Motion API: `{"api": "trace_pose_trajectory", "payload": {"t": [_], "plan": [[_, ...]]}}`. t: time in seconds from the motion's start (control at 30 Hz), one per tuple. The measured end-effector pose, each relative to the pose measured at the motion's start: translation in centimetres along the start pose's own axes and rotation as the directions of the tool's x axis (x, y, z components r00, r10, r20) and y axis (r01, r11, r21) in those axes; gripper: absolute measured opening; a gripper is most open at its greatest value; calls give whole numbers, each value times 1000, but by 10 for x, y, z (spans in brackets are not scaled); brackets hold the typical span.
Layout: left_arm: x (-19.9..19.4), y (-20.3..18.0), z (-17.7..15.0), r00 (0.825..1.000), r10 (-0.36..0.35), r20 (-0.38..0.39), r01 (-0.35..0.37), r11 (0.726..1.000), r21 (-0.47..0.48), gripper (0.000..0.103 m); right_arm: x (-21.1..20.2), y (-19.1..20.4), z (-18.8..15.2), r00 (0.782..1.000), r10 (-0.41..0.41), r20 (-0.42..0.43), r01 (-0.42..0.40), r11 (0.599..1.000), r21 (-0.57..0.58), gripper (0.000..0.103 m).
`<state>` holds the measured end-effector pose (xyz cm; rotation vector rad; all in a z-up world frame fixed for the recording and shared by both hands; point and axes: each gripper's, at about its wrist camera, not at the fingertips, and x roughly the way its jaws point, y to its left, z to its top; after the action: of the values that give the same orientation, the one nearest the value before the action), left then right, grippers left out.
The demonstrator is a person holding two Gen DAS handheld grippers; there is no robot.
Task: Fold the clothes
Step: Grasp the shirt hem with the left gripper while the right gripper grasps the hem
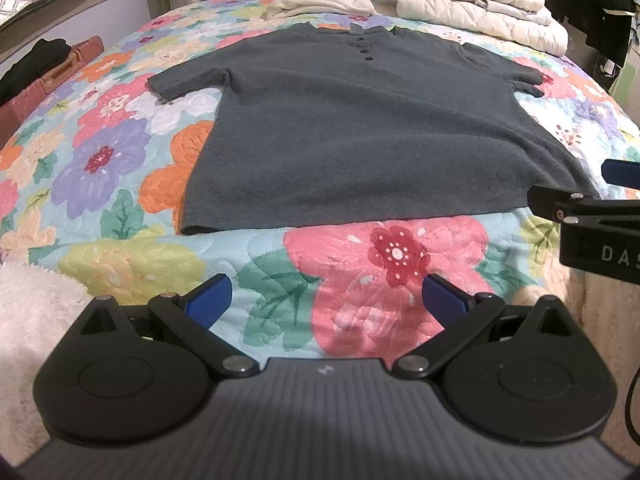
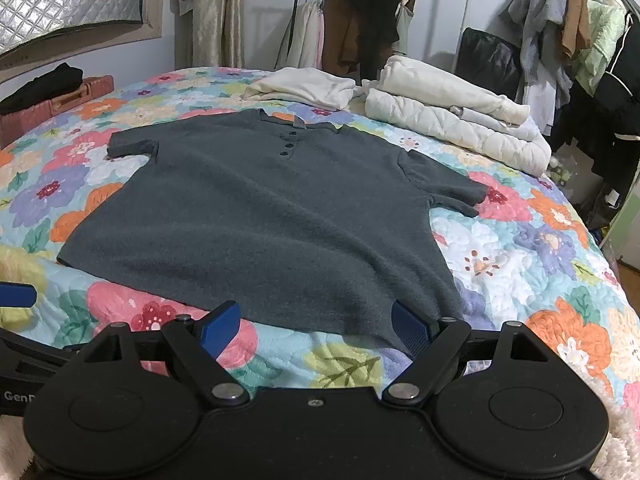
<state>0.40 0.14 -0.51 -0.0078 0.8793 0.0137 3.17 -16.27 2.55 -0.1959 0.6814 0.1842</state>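
Your left gripper (image 1: pixel 327 300) and right gripper (image 2: pixel 318 326) hover, jaws spread, at the shirt's (image 2: pixel 256 208) 6 o'clock hem.

Soft, even indoor light fills both views, bright enough to keep the floral quilted bedspread (image 1: pixel 120 152) vivid. The dark grey-green knit polo shirt (image 2: pixel 256 216) shows only faint shadowing in its folds. Fisheye distortion bows the bed's edges strongly. Corners darken; focus is slightly soft throughout.
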Motion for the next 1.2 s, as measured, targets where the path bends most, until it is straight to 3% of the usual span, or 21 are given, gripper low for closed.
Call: {"api": "trace_pose_trajectory", "payload": {"t": [0.13, 0.23, 0.3, 0.4, 0.43, 0.5, 0.57, 0.73, 0.77, 0.87, 0.93, 1.2], "plan": [[1, 2, 1, 1000, -22, -4, 22, 1000, -10, 103, 1, -1, 0, 1000, 6, -3, -6, 1000, -1, 86], [6, 6, 6, 998, -29, -47, 27, 999, -32, 103, 1, -5, 3, 999, 34, -10, -33, 999, 19, 86], [8, 6, 13, 996, 20, -82, -21, 1000, -17, 103, 1, -11, 6, 998, 63, -17, -62, 997, 44, 86], [2, -8, 24, 977, 209, -32, -203, 969, 140, 103, 2, -34, 13, 987, 156, -32, -150, 978, 147, 87], [3, -8, 31, 977, 213, -25, -205, 963, 174, 103, 5, -44, 15, 978, 206, -43, -194, 964, 184, 87], [10, 4, 49, 989, 130, -70, -120, 983, 142, 103, 18, -63, 21, 956, 281, -87, -255, 938, 236, 87], [22, 24, 67, 993, 41, -113, -35, 998, 58, 102, 34, -80, 28, 943, 297, -148, -253, 932, 260, 87], [49, 68, 98, 991, 91, -94, -88, 995, 40, 99, 65, -127, 45, 943, 237, -233, -170, 946, 274, 87], [55, 77, 102, 992, 93, -90, -90, 995, 42, 97, 72, -136, 47, 935, 245, -254, -167, 942, 292, 87], [75, 105, 103, 987, -13, -157, 2, 998, -64, 90, 91, -161, 51, 911, 271, -312, -158, 926, 342, 87], [86, 116, 98, 979, -27, -201, 4, 993, -115, 88, 103, -172, 51, 892, 292, -345, -152, 913, 379, 87], [116, 132, 86, 949, -57, -309, -10, 978, -210, 97, 147, -182, 28, 805, 383, -452, -143, 866, 479, 87]]}}
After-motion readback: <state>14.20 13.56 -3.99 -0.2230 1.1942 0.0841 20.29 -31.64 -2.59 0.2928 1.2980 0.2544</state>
